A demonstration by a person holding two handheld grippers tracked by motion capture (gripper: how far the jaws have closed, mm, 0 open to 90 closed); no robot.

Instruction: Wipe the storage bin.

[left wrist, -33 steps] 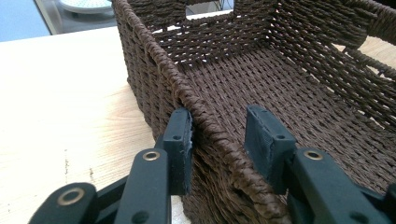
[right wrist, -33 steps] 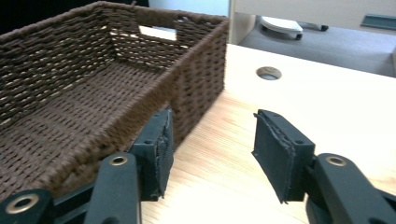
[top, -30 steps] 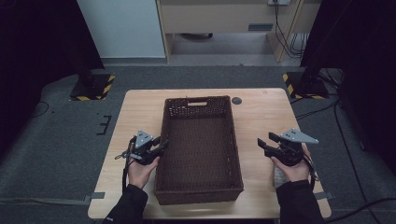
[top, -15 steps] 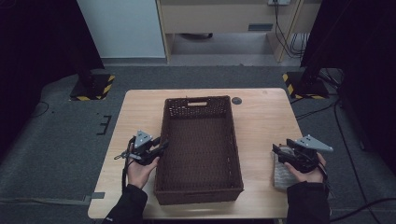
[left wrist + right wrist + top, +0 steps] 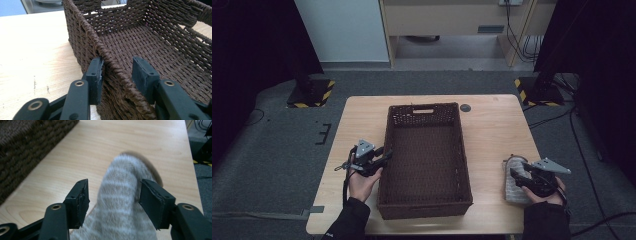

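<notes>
Right gripper (image 5: 518,176) at near right table (image 5: 497,125) edge, jaws wide, closing slightly astride grey striped sock (image 5: 125,202), left gripper (image 5: 384,155) opening slightly, straddling left rim of brown woven basket (image 5: 427,150) mid-table, only outer pad touching.

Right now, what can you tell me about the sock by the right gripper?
The sock is a fuzzy, light grey knit with faint paler stripes. It lies flat on the table near its right edge, to the right of the basket and apart from it. One rounded end points away from the person. The right gripper straddles it with jaws open, one on each side; the right-hand pad looks to be at the fabric's edge, the left one clear of it. The near end is hidden under the gripper.
</notes>
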